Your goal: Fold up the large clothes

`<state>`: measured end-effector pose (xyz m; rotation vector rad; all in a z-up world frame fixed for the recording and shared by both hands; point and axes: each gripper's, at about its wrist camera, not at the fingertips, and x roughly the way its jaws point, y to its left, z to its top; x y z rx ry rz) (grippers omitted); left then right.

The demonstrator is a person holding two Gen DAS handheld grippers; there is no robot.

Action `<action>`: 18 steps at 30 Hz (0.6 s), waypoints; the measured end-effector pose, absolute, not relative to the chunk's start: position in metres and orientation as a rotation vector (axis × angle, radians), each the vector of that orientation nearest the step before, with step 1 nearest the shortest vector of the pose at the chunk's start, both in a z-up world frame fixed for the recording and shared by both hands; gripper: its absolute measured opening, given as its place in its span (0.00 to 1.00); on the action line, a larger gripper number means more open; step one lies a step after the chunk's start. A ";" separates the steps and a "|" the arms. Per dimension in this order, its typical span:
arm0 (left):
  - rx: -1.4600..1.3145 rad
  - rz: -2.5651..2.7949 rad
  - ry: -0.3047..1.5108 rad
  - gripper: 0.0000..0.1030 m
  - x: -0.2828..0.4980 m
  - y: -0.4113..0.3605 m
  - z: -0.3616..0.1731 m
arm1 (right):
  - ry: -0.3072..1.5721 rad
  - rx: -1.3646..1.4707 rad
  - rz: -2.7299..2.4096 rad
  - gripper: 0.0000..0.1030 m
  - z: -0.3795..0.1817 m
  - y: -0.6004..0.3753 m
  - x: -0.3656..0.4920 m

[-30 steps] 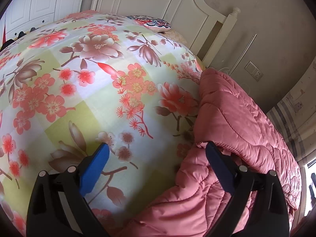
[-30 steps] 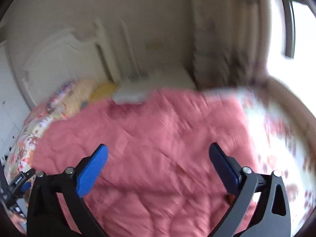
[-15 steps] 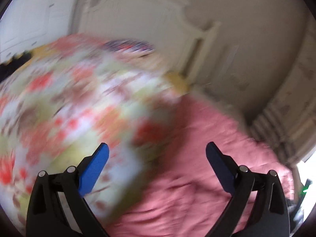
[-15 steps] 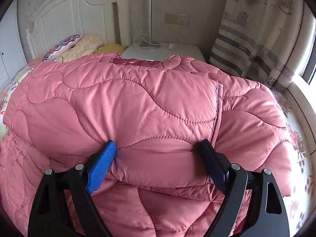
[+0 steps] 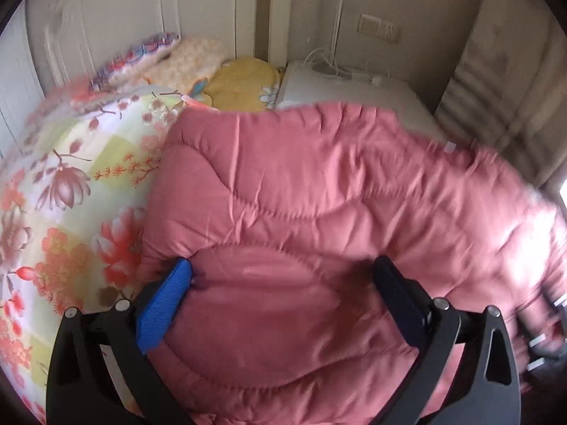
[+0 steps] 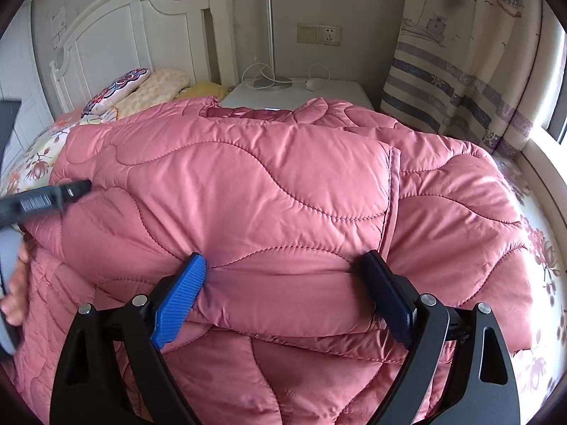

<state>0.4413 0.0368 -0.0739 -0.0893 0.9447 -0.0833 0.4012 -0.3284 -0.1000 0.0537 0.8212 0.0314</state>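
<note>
A pink quilted coat point(image 6: 276, 184) lies folded on the flower-print bedspread point(image 5: 71, 191). My right gripper point(image 6: 283, 283) clasps the thick folded front edge of the coat. Both blue pads point(image 6: 184, 290) dent the padding, and the jaws are opening slightly. My left gripper point(image 5: 283, 283) stands wide over the coat's point(image 5: 319, 194) left part, near its edge on the bedspread. A padded bulge fills the gap and touches its fingers point(image 5: 166, 304), but the jaws are as wide as before. The left gripper's body and a hand point(image 6: 14, 283) show at the right wrist view's left edge.
Pillows point(image 6: 141, 88) lie against the white headboard point(image 6: 117, 35). A white bedside table point(image 6: 301, 92) with a lamp pole and cables stands behind the coat. A striped curtain point(image 6: 460, 81) and a window sill close off the right side.
The left gripper swung right from the bare bedspread onto the coat. The right gripper came down on the folded edge and closed on it half a second ago, then kept still.
</note>
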 end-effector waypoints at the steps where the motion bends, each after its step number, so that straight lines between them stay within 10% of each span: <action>1: -0.128 -0.096 0.928 0.98 0.444 0.041 -0.064 | 0.822 0.058 0.034 0.85 -0.100 -0.329 0.401; 18: -0.069 -0.084 0.883 0.98 0.479 0.023 -0.061 | 0.821 0.074 0.061 0.87 -0.100 -0.327 0.402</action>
